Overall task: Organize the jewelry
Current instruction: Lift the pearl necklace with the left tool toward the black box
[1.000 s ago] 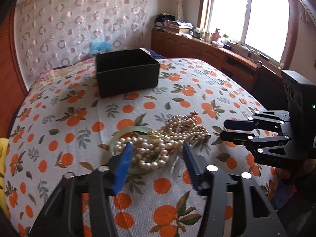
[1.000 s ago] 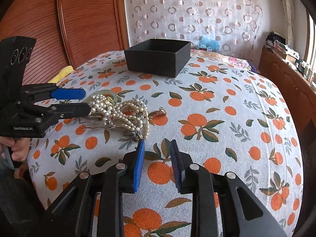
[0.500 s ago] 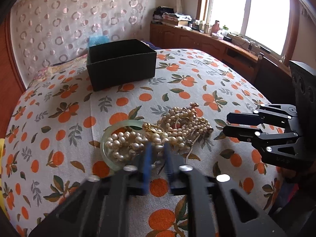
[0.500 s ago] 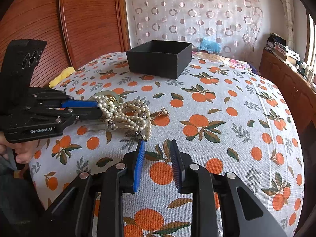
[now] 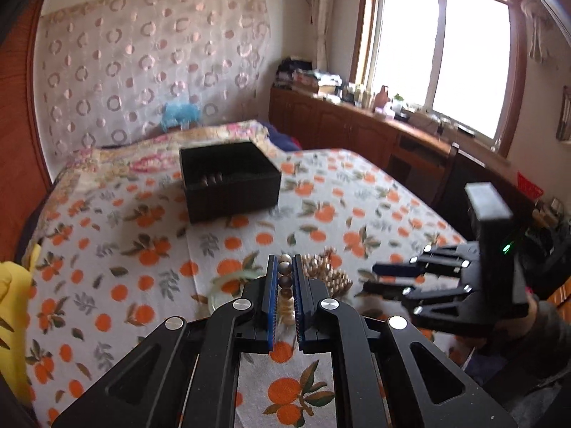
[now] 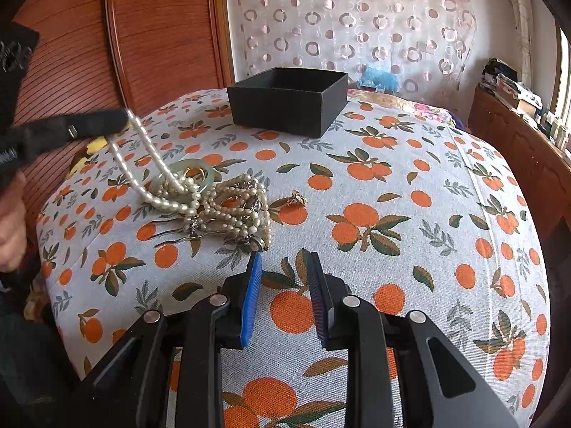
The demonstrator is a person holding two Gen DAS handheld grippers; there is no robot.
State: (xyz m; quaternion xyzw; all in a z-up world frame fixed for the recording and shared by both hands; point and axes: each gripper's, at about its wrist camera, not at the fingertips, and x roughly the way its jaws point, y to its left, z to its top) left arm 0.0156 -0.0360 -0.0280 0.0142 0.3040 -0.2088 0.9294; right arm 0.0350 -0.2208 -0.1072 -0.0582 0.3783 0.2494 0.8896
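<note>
At the near edge of the bed (image 6: 410, 185), the right gripper (image 6: 285, 296) hovers, fingers parted and empty. Toward the left edge, the left gripper (image 5: 284, 285) is clenched on a pearl necklace (image 6: 150, 153), whose strand trails down into the jewelry pile (image 6: 228, 210) over a jade bangle (image 6: 210, 174). The black box (image 6: 285, 107) sits at the far edge.

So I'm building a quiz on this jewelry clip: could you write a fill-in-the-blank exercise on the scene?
1. The left claw is shut on a strand of white ____.
2. The open black square box stands on a cloth printed with ____.
3. The right claw holds ____.
4. The pale green ring-shaped bangle lies ____ the box.

Missing: pearls; oranges; nothing; outside
</note>
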